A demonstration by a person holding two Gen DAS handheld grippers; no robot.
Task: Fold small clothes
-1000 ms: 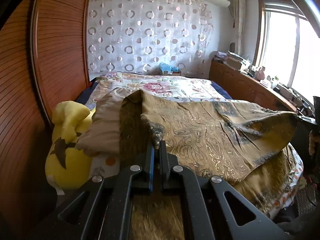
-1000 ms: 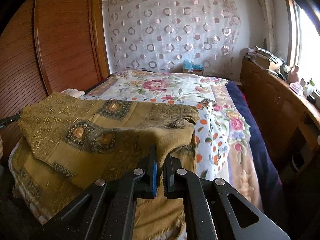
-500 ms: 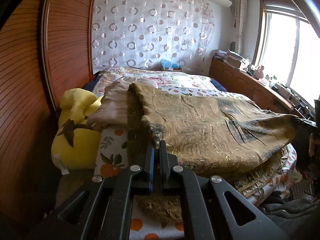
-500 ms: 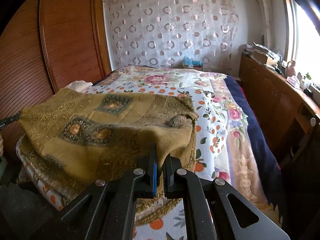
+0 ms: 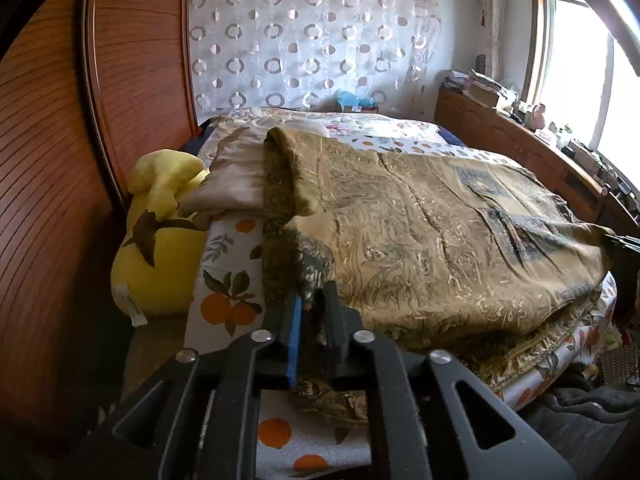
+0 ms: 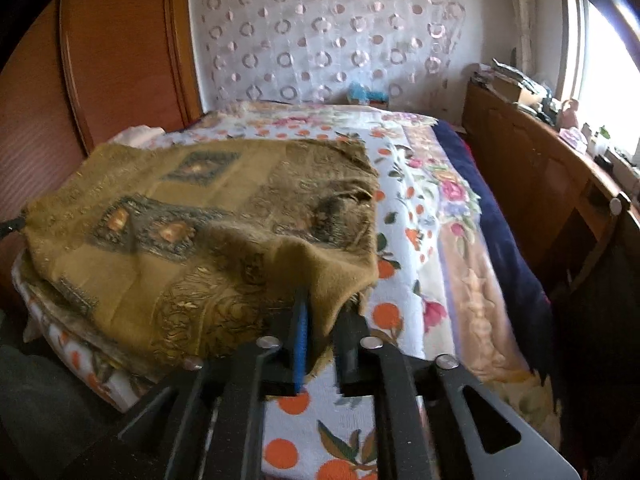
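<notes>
- Lying doubled over on the near end of the bed (image 5: 224, 240), the olive-gold patterned garment (image 5: 420, 240) is seen with its upper layer brought down over the lower one; in the left wrist view it fills the centre and right of the frame.
- One fold is judged to be laid: the top layer's near edge sits roughly over the fringed edge of the layer below, at the lower right of the left wrist view.
- The left claw (image 5: 312, 300), at the bottom centre of its frame, has just been opening; a corner of the cloth is seen between its jaws, which stand slightly apart and no longer pinch it.
- The right claw (image 6: 322, 312), at the bottom centre of its own frame, has likewise just been opening, with the garment's other near corner (image 6: 332, 280) draped loosely between its parted jaws.
- The release of both corners is judged to be the step in hand.
- Left to do, as a judgement: the wrinkles across the top layer may be smoothed, and at least one further fold seems needed, since the cloth covers much of the bed's width.
- A yellow plush toy (image 5: 160, 248) and a beige pillow (image 5: 236, 176) are seen at the left of the left wrist view, just beside the garment's far corner.
</notes>
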